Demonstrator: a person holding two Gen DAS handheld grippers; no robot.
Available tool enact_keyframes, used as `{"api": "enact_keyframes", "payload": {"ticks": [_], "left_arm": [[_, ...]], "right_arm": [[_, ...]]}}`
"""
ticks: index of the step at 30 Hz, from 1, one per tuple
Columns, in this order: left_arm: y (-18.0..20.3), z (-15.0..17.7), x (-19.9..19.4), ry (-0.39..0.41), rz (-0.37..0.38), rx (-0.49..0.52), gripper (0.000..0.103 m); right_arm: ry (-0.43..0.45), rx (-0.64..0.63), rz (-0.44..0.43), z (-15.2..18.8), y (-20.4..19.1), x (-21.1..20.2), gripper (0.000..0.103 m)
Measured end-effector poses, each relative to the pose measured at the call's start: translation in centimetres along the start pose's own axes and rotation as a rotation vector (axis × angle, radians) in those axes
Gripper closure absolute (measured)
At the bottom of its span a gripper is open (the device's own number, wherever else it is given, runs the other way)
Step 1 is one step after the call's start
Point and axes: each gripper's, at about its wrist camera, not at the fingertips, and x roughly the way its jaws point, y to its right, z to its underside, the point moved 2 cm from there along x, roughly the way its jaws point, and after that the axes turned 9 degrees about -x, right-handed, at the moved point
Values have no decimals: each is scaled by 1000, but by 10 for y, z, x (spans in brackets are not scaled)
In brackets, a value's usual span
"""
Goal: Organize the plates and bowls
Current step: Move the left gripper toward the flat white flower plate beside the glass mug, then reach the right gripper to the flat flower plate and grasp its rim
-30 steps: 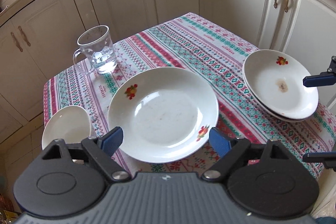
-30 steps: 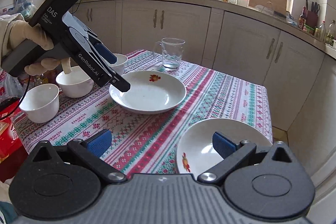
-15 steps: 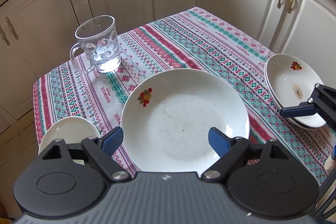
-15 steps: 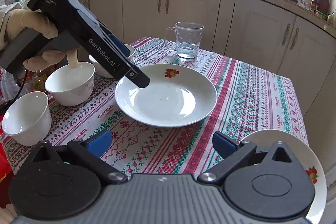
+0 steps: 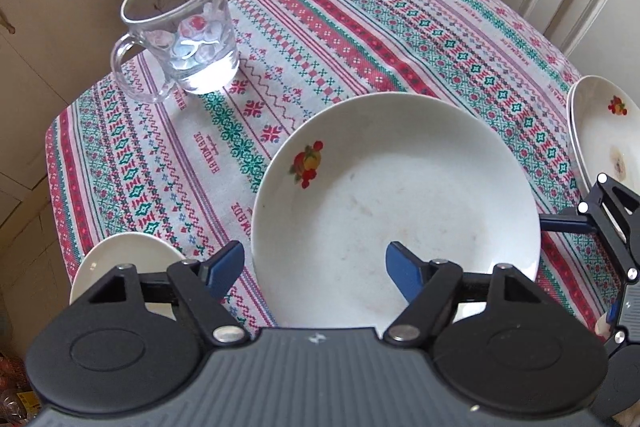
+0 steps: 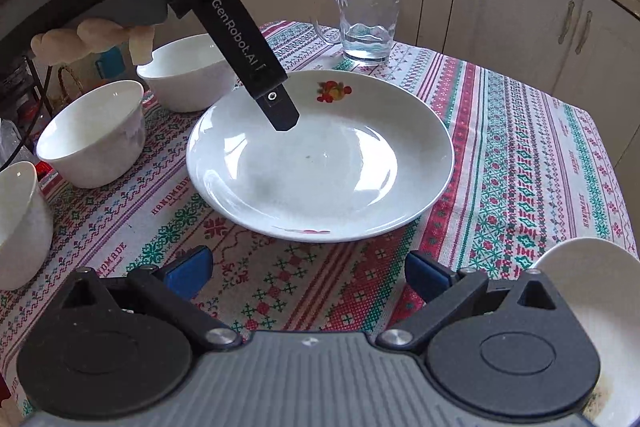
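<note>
Since a second ago I have brought both grippers in and down over the table [image 5: 360, 27]: in the left wrist view the large white plate [image 5: 400, 195] now fills the centre where before it sat smaller and farther off, and the glass mug [image 5: 180, 31] has slid up to about ten o'clock. My left gripper [image 5: 314, 265] hangs steeply over the plate's near edge, its jaws closing; one blue pad is over the plate's basin and the other is outside the rim over the cloth, so the rim lies between them, and neither pad presses on it yet. The plate is round and lies flat, so it has no long axis; its fruit decal [image 5: 306, 163] sits at ten o'clock on its rim in this view. In the right wrist view my right gripper [image 6: 306, 273] has its jaws apart with only tablecloth between them, the plate just ahead at twelve o'clock. The stacked plates [image 6: 592, 327] are now at four o'clock, half cut off, having been nearer the centre before. Three white bowls [image 6: 94, 131] stand in a group at nine to ten o'clock.
</note>
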Motion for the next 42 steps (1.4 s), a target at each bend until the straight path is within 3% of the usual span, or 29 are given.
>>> {"api": "enact_keyframes", "payload": {"ticks": [5,10,17,20,22,26,29,31,37,42], "left_arm": [[0,-6,6,-45,-32,21,32],[-3,-3,-8,-4,-44,-4,32],[13,27,-60,188,-62,-67,29],[27,47,-83,272,-76,-147,24],[41,62,-95,321,-107,-188,18],[74,96,-117,399,-199,-252,17],[93,116,-124,421,-213,-356,13],[108,130,-122,480,-215,-401,9],[132,139,-80,559,-358,-423,8],[125,139,-50,533,-327,-474,8]], "right_arm": [[-5,-36,28,0,-1,5,0],[0,-39,16,1,-2,1,0],[31,-59,7,-2,0,-31,0],[55,-88,6,-6,3,-54,0],[63,-120,7,-9,9,-67,0],[76,-153,-2,-17,27,-89,0],[80,-131,-26,-22,48,-98,0],[66,-107,-31,-27,61,-96,0],[70,-107,-130,-43,81,-78,0],[55,-153,-201,-59,90,-59,0]]}}
